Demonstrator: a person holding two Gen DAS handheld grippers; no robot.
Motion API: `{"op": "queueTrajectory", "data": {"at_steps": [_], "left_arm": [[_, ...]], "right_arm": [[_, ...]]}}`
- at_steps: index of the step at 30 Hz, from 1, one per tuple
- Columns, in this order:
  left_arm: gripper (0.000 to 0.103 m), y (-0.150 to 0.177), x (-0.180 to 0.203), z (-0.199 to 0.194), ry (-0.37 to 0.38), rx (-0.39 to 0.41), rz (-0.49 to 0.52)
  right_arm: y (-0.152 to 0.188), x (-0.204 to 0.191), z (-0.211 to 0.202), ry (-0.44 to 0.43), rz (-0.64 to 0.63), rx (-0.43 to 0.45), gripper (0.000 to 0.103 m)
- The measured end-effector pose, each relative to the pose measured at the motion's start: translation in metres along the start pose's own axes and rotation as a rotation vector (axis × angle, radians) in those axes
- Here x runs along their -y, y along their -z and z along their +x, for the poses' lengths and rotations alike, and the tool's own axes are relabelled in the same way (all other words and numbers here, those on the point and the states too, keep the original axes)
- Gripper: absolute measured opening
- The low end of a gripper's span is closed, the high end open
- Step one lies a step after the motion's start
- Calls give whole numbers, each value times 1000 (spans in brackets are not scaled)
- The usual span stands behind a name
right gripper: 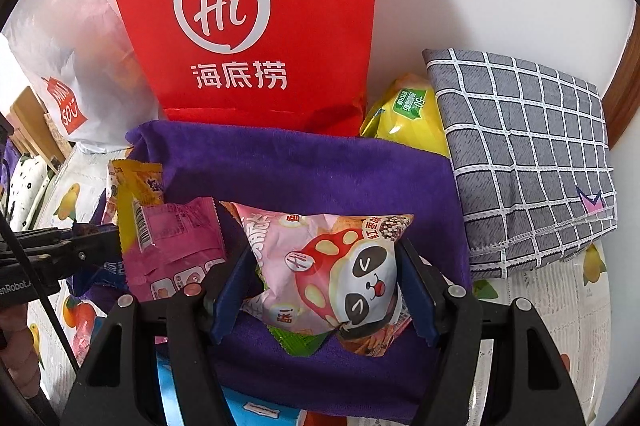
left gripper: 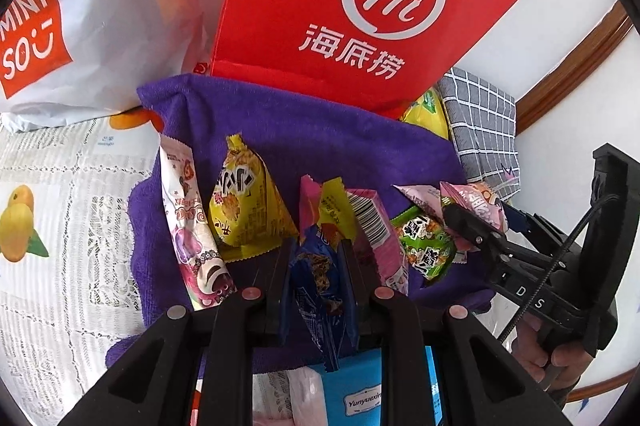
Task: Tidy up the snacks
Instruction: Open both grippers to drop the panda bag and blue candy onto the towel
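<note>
My left gripper (left gripper: 318,254) is shut on a blue snack packet (left gripper: 316,290) over a purple towel (left gripper: 280,130). On the towel lie a yellow packet (left gripper: 244,210), a long pink-and-white bear packet (left gripper: 192,226), a pink barcode packet (left gripper: 372,230) and a green packet (left gripper: 424,242). In the right wrist view my right gripper (right gripper: 324,254) has its blue pads (right gripper: 228,290) pressed on both sides of a pink panda packet (right gripper: 332,266), which rests over the green packet (right gripper: 296,340). The left gripper (right gripper: 100,242) shows at the left edge there, beside the pink barcode packet (right gripper: 176,246).
A red paper bag (right gripper: 248,18) stands behind the purple towel (right gripper: 320,170), with a white Miniso bag (right gripper: 68,66) to its left. A folded grey checked cloth (right gripper: 528,162) and a yellow-green bag (right gripper: 408,114) lie at the right. A blue box (left gripper: 360,394) sits near me.
</note>
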State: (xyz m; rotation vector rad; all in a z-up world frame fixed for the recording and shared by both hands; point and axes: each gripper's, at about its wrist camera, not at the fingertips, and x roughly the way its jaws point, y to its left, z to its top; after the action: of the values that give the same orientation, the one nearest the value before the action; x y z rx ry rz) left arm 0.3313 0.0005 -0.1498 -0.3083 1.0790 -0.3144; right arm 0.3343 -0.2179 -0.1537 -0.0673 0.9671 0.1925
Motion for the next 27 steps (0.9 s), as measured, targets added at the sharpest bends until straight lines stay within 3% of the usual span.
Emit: {"op": "queueTrajectory", "data": {"at_steps": [27], "left_arm": [[20,0,-5,16,8,-19,-14]], "right_arm": [[-1,2,2,-14,9,-16,71]]}}
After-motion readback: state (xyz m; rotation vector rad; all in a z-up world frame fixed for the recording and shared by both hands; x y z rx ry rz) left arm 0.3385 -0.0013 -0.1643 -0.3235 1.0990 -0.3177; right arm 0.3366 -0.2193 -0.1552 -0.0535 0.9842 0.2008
